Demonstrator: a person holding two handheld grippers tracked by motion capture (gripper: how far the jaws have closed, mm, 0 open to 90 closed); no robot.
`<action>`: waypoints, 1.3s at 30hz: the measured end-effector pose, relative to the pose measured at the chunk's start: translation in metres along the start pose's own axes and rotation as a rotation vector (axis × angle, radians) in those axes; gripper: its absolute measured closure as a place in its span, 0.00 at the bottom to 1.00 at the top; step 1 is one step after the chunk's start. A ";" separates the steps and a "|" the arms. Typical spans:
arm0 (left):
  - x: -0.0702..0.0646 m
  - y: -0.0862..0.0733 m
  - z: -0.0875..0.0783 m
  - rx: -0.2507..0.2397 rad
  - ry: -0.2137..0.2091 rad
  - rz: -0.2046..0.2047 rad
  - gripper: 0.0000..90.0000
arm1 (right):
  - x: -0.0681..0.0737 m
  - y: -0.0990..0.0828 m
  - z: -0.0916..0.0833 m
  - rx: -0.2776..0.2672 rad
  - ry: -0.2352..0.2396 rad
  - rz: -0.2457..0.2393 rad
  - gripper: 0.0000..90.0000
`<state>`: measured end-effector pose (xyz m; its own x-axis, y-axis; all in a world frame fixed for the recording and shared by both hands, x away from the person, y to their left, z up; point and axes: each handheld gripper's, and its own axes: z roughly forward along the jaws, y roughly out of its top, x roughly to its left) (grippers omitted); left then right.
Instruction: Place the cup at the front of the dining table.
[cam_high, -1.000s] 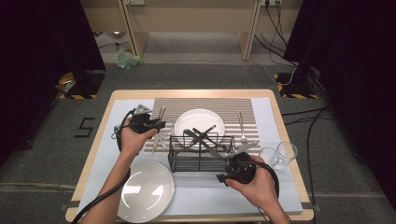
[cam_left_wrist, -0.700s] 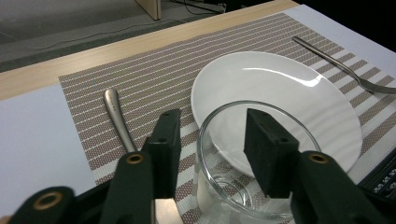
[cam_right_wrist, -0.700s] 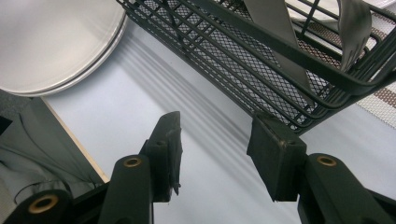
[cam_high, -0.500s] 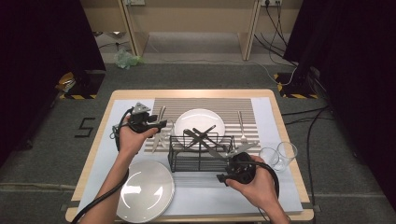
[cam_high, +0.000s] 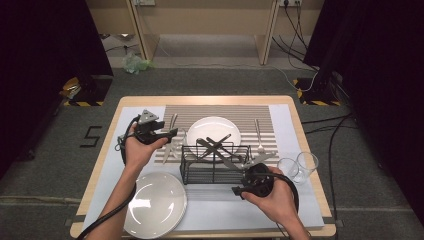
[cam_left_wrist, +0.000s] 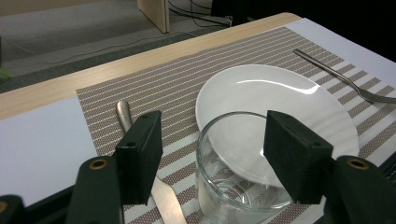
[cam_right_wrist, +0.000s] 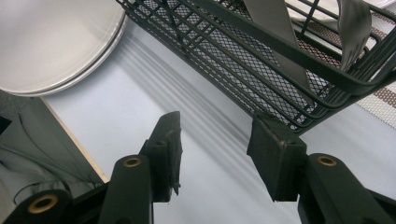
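A clear glass stands upright on the striped placemat, between the jaws of my left gripper. Those jaws have just been opening; the left pad stands clear of the glass wall, so the gripper is open. From above, the left gripper sits left of the small white plate. My right gripper is open and holds nothing, low over the pale mat, just in front of the black wire basket. In the high view the right gripper is at the basket's front right corner.
Several pieces of cutlery lean in the basket. A knife lies left of the glass and a fork right of the plate. Two glasses stand at the right. A large white plate lies at the front left.
The left gripper's jaws have spread apart around the glass, which stays standing on the placemat. Both hands have hardly moved.
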<state>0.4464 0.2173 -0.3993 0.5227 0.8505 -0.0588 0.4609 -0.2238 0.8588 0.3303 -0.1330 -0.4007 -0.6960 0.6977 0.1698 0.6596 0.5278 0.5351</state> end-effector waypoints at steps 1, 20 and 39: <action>0.000 0.000 -0.001 0.000 0.001 0.003 0.40 | 0.000 0.000 0.000 0.000 0.000 0.000 0.60; -0.003 -0.003 -0.019 -0.035 0.018 -0.004 0.37 | 0.001 0.000 0.000 0.001 0.001 -0.001 0.60; -0.001 -0.014 -0.033 -0.039 0.050 -0.009 0.30 | 0.000 0.000 0.000 0.000 0.001 0.000 0.59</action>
<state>0.4158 0.2357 -0.3945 0.4812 0.8756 -0.0422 0.4365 -0.1976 0.8778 0.3304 -0.1325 -0.4007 -0.6961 0.6973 0.1708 0.6600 0.5278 0.5346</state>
